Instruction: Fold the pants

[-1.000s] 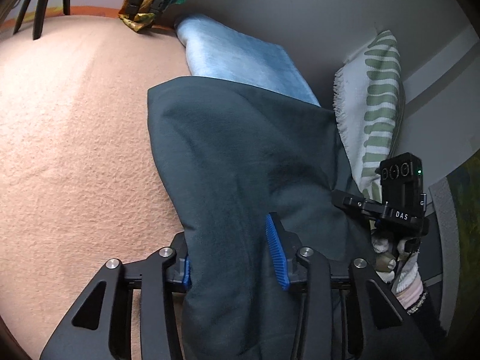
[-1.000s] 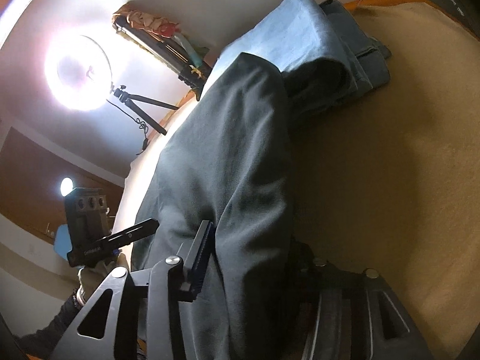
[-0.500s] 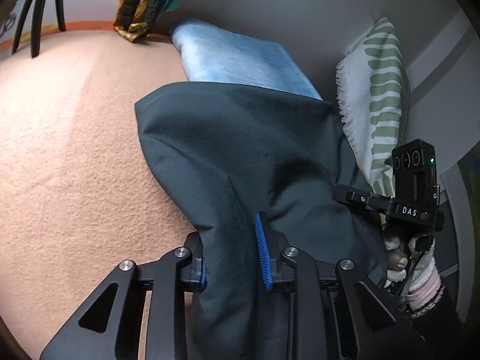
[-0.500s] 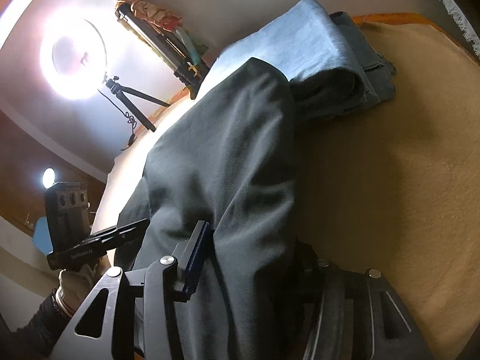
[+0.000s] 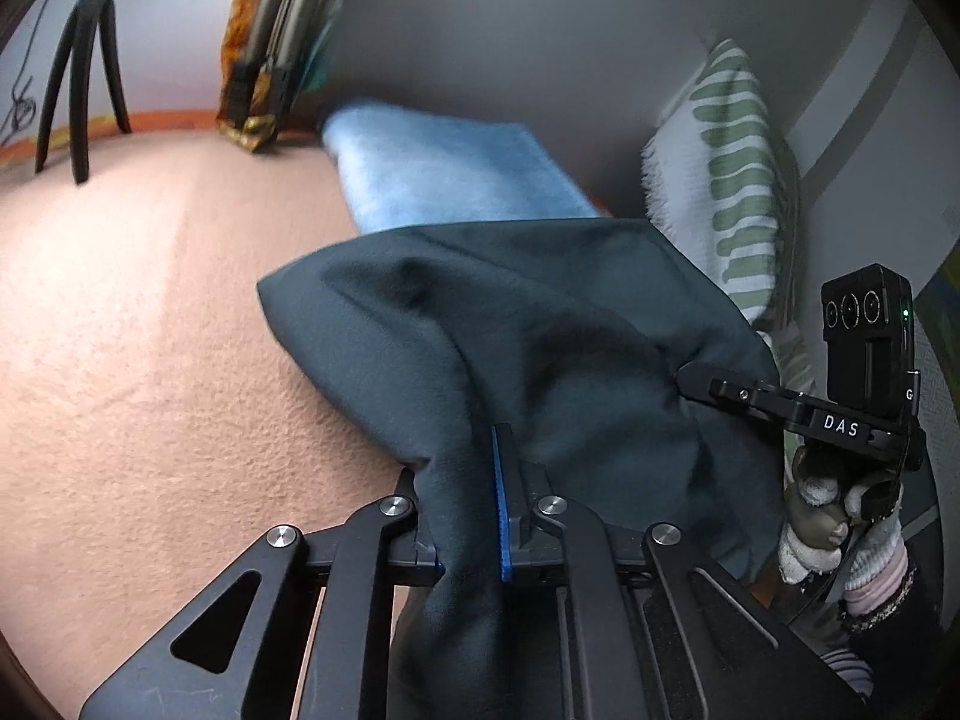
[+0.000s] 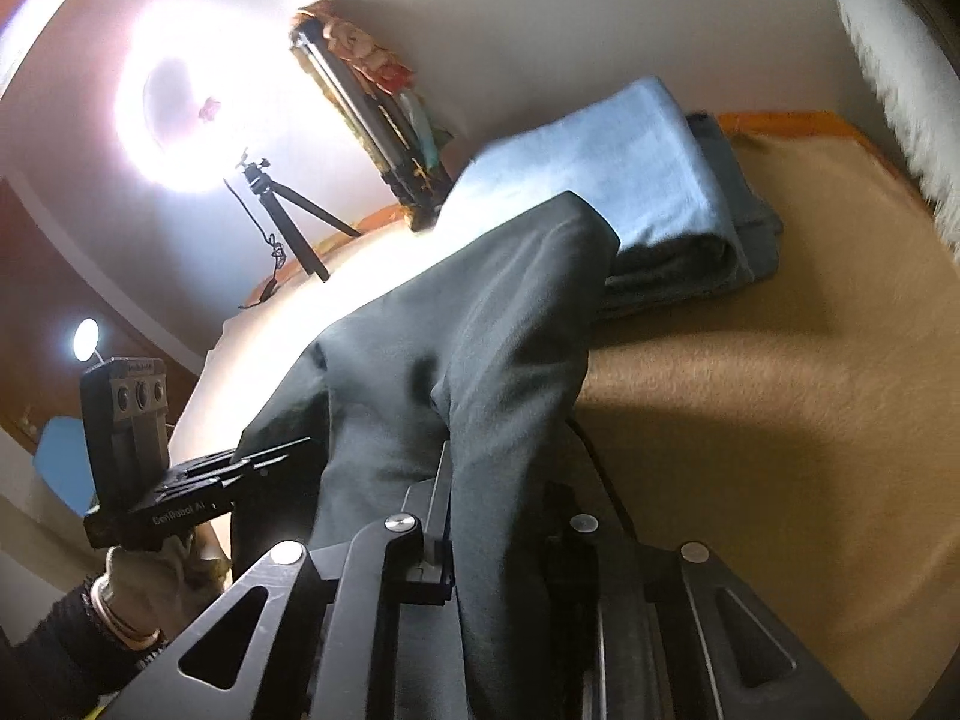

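Both the left gripper (image 5: 465,516) and right gripper (image 6: 498,516) are closing, jaws clenching dark pants (image 5: 540,348) between them, evidently to raise that edge for folding.

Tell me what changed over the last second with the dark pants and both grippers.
Both grippers closed in on the dark grey-green pants: the left gripper and right gripper now pinch cloth that earlier lay loose between wider fingers, and their jaws are closing further. The held edge has lifted off the peach blanket. The folded light-blue jeans and green-striped pillow stayed put.
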`<state>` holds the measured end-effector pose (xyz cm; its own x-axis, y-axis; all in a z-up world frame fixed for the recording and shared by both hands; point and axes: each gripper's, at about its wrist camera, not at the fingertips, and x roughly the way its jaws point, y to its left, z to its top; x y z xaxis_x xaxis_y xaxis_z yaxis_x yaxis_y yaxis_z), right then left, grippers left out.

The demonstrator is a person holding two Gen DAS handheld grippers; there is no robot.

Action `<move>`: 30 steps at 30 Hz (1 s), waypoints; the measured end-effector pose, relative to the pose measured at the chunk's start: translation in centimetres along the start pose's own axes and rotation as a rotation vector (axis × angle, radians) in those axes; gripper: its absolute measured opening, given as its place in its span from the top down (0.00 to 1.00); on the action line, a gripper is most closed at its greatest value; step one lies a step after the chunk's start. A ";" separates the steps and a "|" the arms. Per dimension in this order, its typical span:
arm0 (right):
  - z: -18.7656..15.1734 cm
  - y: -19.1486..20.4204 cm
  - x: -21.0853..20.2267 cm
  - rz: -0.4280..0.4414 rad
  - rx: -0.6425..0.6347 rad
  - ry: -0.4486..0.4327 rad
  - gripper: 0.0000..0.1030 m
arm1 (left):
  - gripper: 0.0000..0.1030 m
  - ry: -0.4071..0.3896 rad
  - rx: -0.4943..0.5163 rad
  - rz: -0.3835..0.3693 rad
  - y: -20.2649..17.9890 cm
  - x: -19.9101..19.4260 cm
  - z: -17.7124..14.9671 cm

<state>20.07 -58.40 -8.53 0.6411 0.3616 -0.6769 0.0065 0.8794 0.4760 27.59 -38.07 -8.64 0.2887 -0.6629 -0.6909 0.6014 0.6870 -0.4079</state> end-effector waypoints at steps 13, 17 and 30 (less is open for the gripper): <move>0.1 4.1 -5.1 -0.063 -0.094 -0.124 0.85 | 0.91 -0.131 0.135 0.019 -4.0 -3.2 0.5; 0.3 4.6 -6.4 -0.063 -0.098 -0.160 0.85 | 0.91 -0.175 0.168 0.022 -5.0 -4.2 1.0; 1.2 5.1 -8.1 -0.077 -0.094 -0.231 0.85 | 0.91 -0.248 0.252 0.022 -7.1 -5.1 2.0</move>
<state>15.84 -57.26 0.06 0.7999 0.2214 -0.5578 -0.0023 0.9306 0.3661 23.33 -40.20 -0.98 0.4568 -0.7222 -0.5194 0.7489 0.6273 -0.2135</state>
